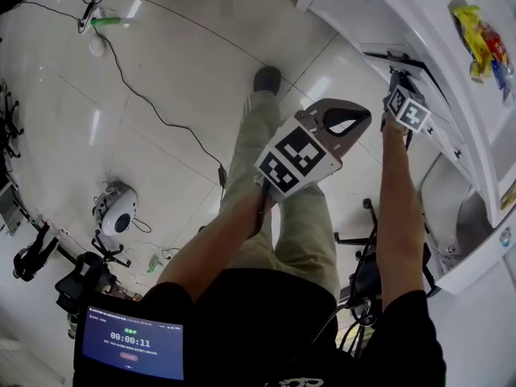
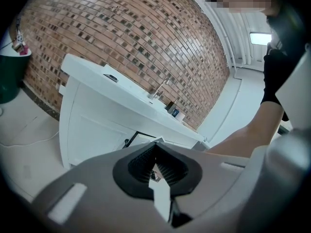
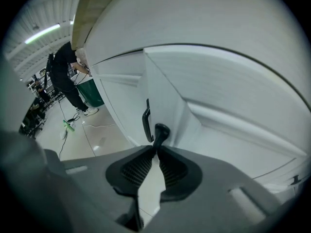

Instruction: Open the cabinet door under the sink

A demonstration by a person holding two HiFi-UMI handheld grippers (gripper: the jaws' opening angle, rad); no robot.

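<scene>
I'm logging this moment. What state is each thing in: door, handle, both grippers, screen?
cabinet door: ajar, swung out from the front
door handle: gripped
right gripper: shut on the door handle
left gripper: shut, nothing in it
screen: lit, showing a timer

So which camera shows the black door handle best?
The right gripper view. The handle is close up there, pinched between the jaws of the right gripper. The head view shows it only tiny and dark, by that gripper's tip. The left gripper view shows the white cabinet from far off, with the handle too small to make out.
</scene>
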